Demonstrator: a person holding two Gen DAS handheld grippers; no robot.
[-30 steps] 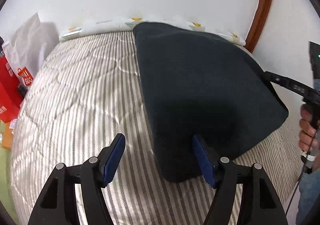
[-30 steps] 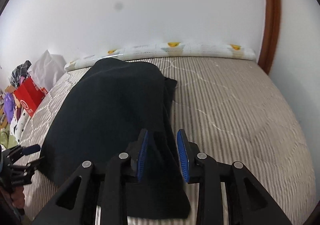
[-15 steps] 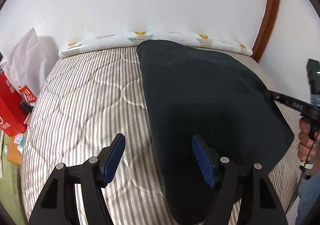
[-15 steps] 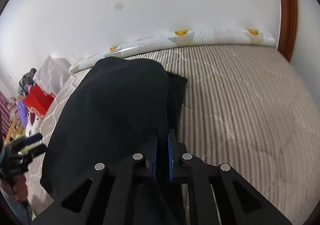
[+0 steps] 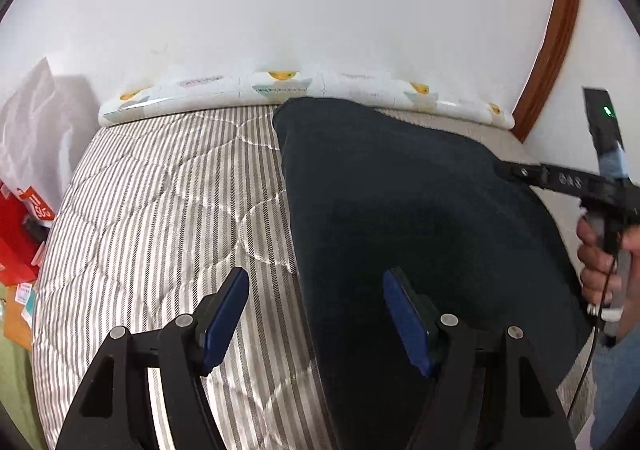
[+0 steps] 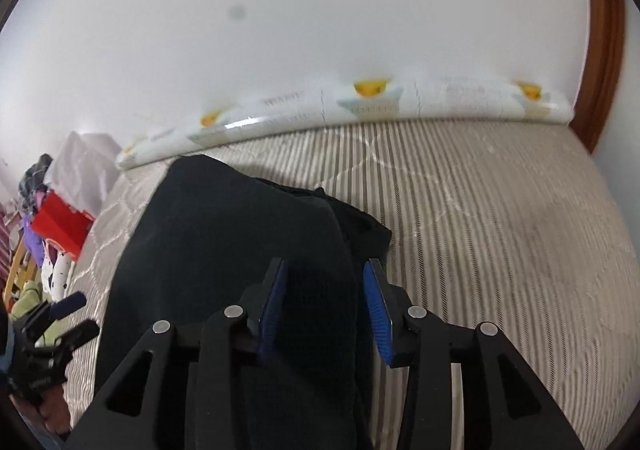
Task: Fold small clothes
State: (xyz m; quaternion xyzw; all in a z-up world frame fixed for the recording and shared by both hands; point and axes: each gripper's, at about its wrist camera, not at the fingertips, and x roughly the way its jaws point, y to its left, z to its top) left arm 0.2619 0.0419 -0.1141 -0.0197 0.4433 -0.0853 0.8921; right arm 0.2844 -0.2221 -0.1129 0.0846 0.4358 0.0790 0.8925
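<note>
A dark navy garment lies folded on the striped mattress; it also shows in the right wrist view. My left gripper is open over the garment's left edge, its right pad above the cloth. My right gripper is open, its blue pads either side of the garment's right fold. The right gripper also shows in the left wrist view, at the garment's right edge. The left gripper appears small in the right wrist view.
A white patterned bolster lies along the wall at the head of the mattress. Red bags and a white bag stand left of the bed. A wooden door frame is at the right. Mattress right of the garment is bare.
My right gripper shut on the garment's right fold half a second ago and has now opened again. Both grippers have pulled back toward the bed's near edge. The left gripper stayed open.
</note>
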